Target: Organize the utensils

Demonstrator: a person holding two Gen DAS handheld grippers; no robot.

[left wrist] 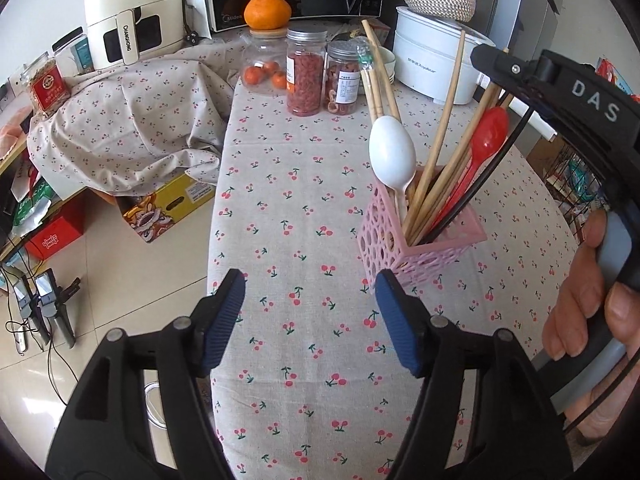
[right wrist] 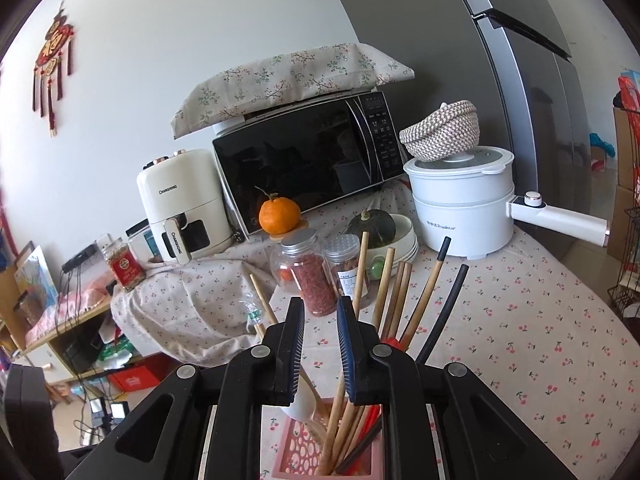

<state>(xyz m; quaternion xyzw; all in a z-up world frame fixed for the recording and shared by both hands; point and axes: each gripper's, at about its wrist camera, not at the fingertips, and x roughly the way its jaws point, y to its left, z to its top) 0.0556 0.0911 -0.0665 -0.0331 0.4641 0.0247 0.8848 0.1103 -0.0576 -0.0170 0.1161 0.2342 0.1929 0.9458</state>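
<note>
Pink perforated holder (left wrist: pixel 404 240) packed with chopsticks (left wrist: pixel 440 140), white spoon (left wrist: pixel 392 152); both claws released, empty

An orange (left wrist: pixel 267 12) tops a jar beside the microwave (right wrist: pixel 312 156), air fryer (left wrist: pixel 128 16) and white pot (right wrist: pixel 464 208).

This is a home kitchen corner. At the top of the frame a microwave (right wrist: pixel 308 156), an air fryer (right wrist: pixel 182 204) and a white electric pot (right wrist: pixel 464 208) line the wall beside a tall fridge (right wrist: pixel 532 80). Food jars (left wrist: pixel 306 72) stand on a table with a cherry-print cloth (left wrist: pixel 304 208), and a red knot charm (right wrist: pixel 54 60) hangs upper left.
</note>
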